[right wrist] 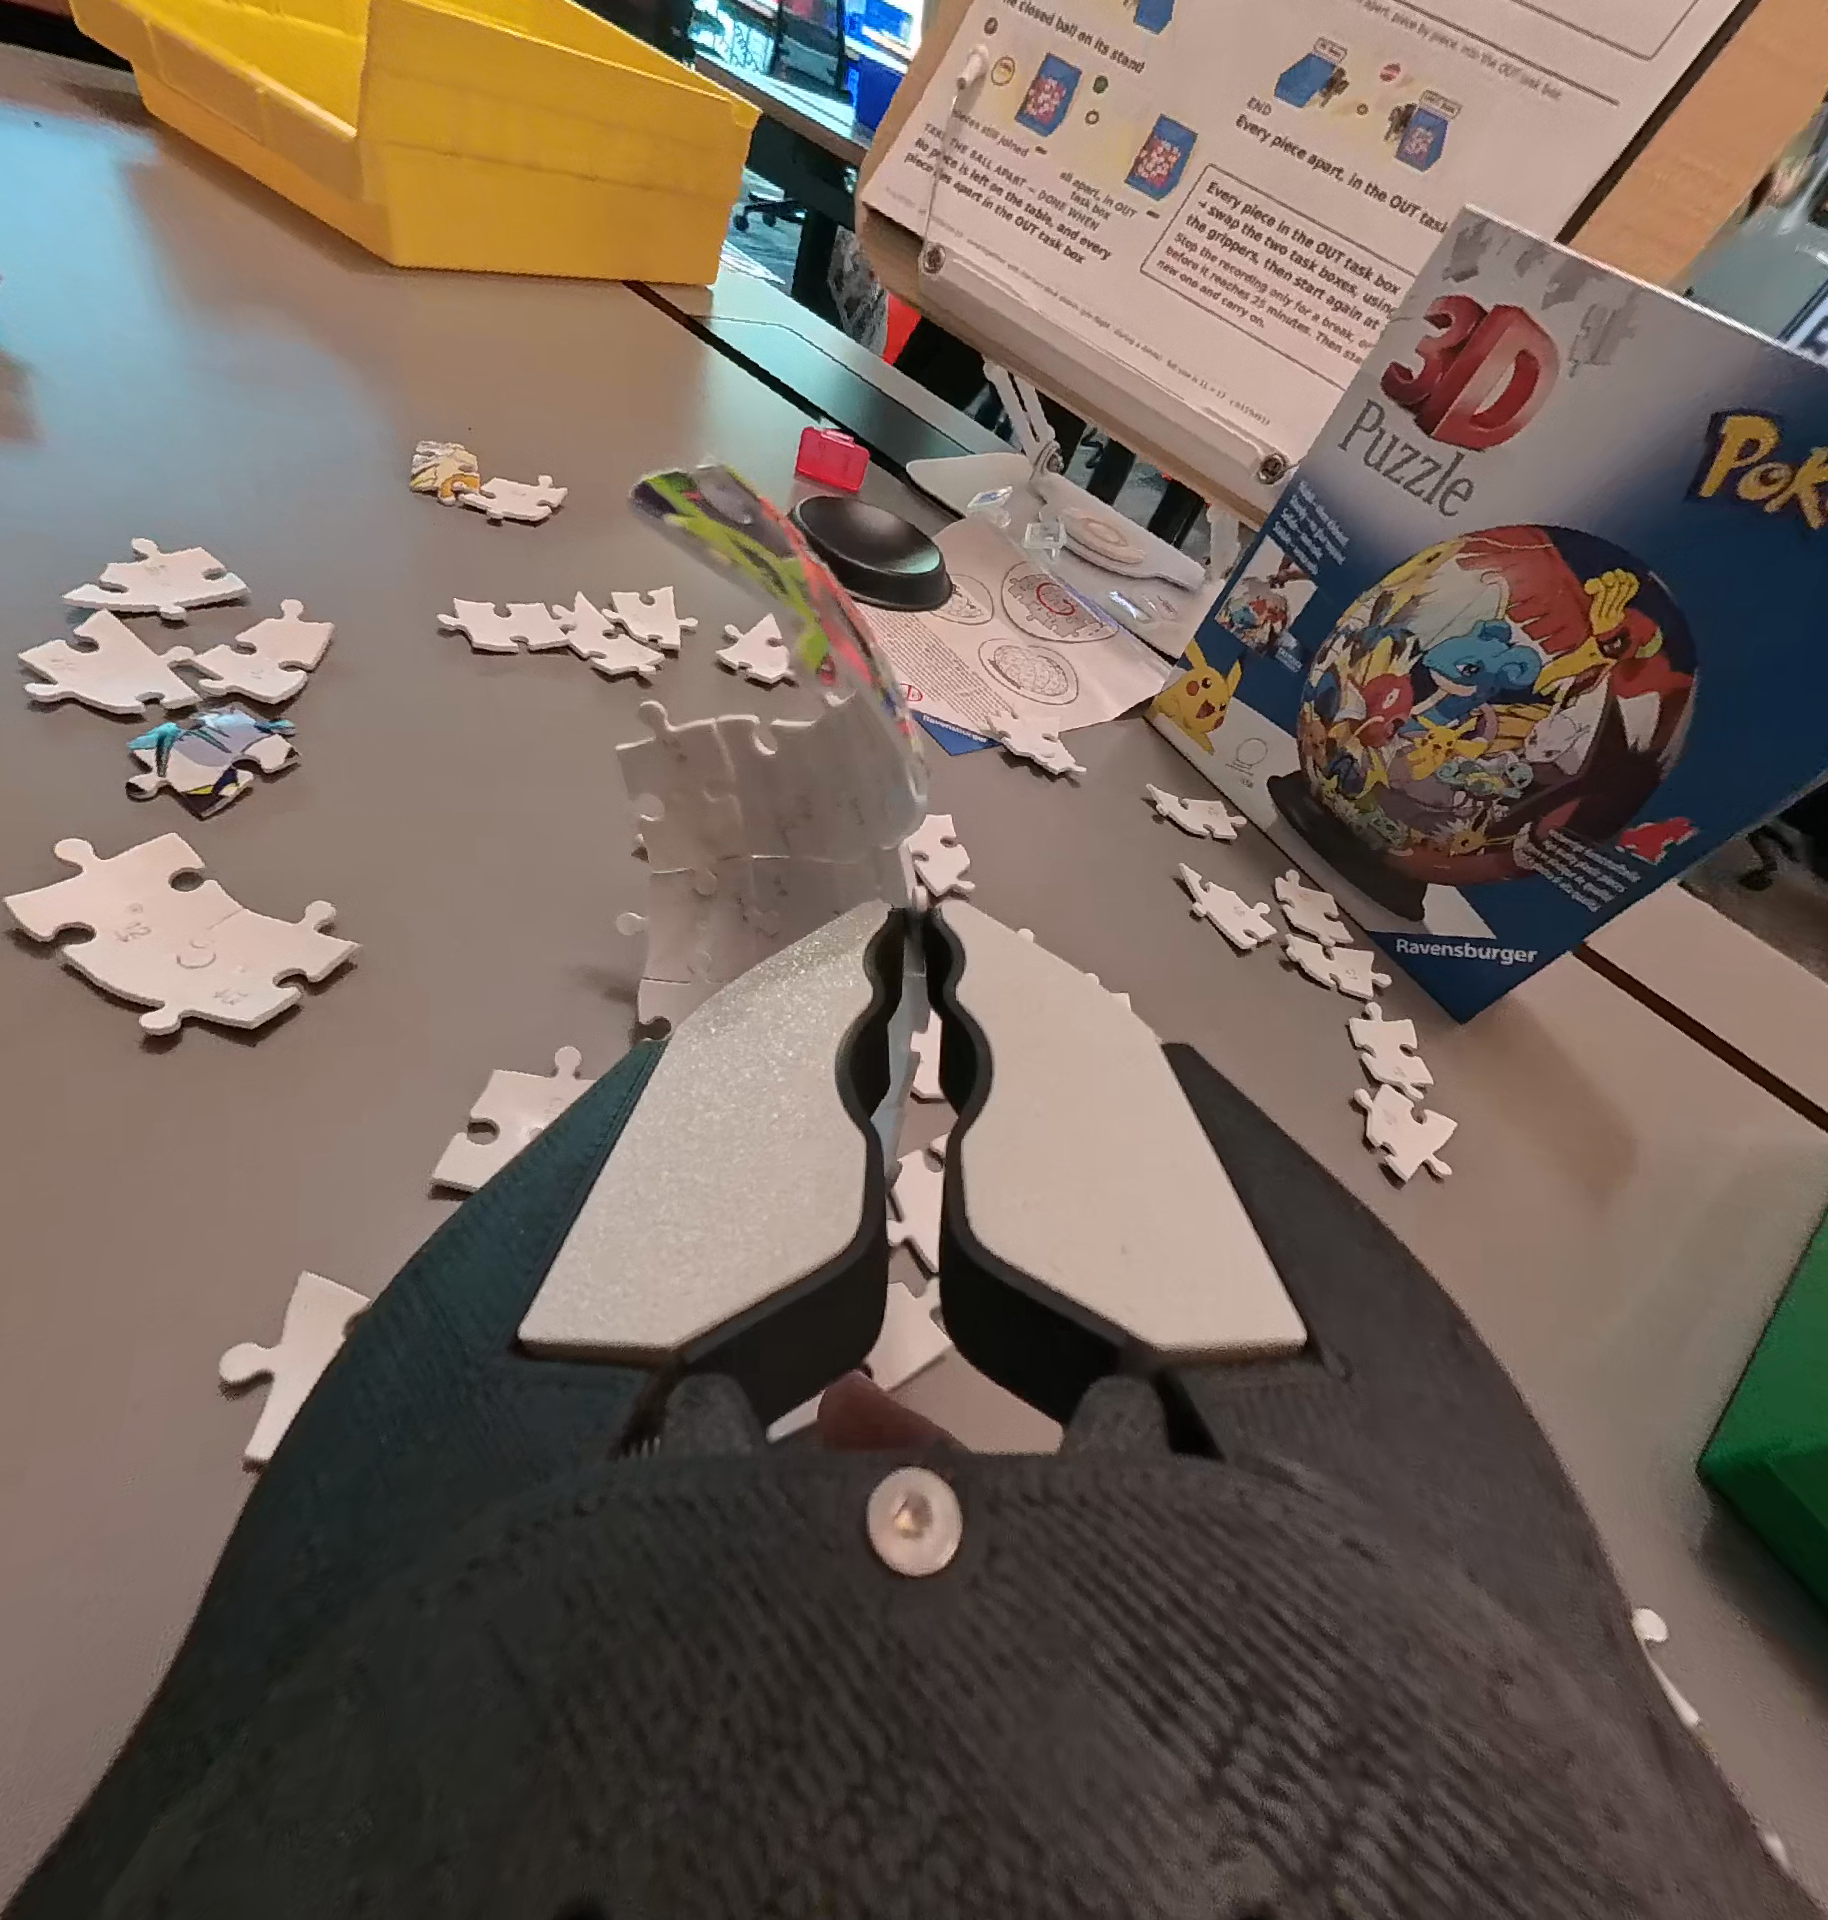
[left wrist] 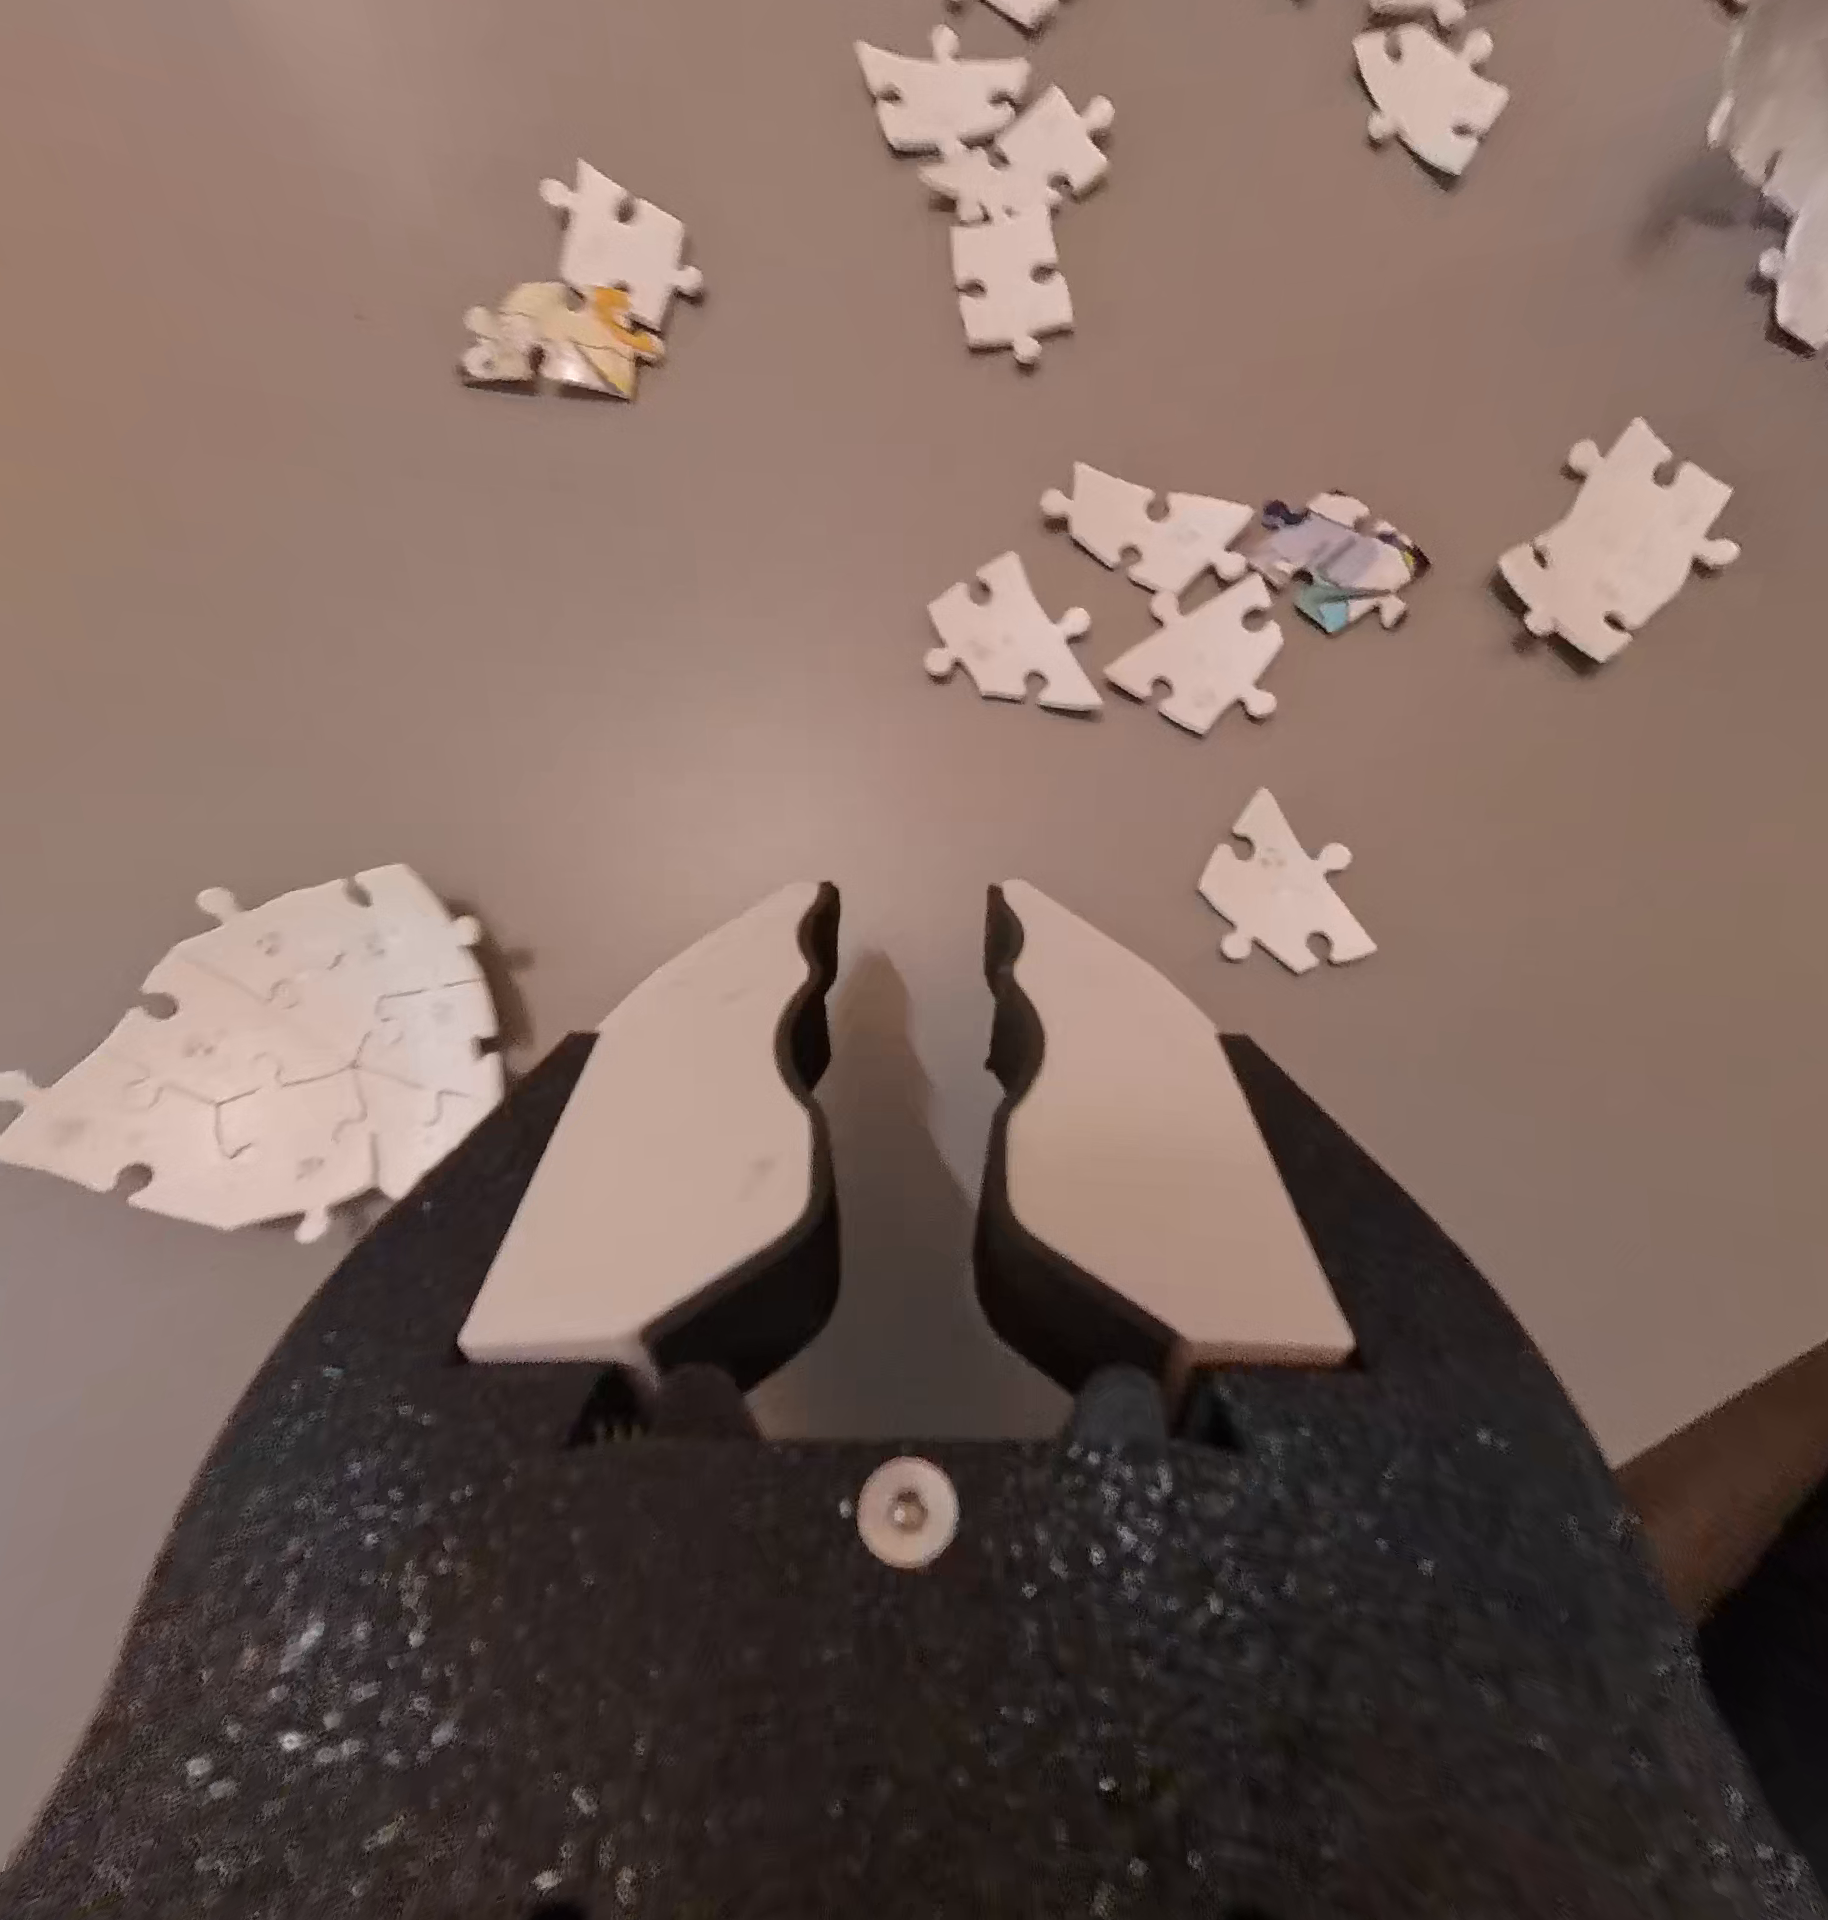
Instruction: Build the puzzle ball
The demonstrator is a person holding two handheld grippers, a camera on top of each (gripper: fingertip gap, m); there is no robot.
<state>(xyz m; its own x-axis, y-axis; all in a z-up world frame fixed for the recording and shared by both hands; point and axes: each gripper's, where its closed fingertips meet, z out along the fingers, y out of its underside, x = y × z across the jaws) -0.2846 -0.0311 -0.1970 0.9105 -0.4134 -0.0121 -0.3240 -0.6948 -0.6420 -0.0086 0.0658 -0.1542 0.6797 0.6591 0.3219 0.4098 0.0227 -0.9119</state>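
Observation:
My right gripper [right wrist: 918, 920] is shut on the edge of a curved shell of joined puzzle pieces [right wrist: 775, 800], white inside and coloured outside, held upright above the table. My left gripper [left wrist: 910, 904] is open and empty above the grey table [left wrist: 474, 675]. A flat fan of joined white pieces [left wrist: 266, 1049] lies just left of its fingers. A single white piece [left wrist: 1284, 888] lies to its right. Several loose pieces, mostly white side up, lie scattered farther off [left wrist: 1180, 582] and in the right wrist view [right wrist: 172, 935].
The puzzle box [right wrist: 1575, 665] stands at the right. A black ball stand [right wrist: 868, 551], an instruction leaflet [right wrist: 1003, 644] and a propped instruction board [right wrist: 1201, 177] are behind. Yellow bins [right wrist: 422, 125] sit at the back left. A green box [right wrist: 1814, 1392] is at the right edge.

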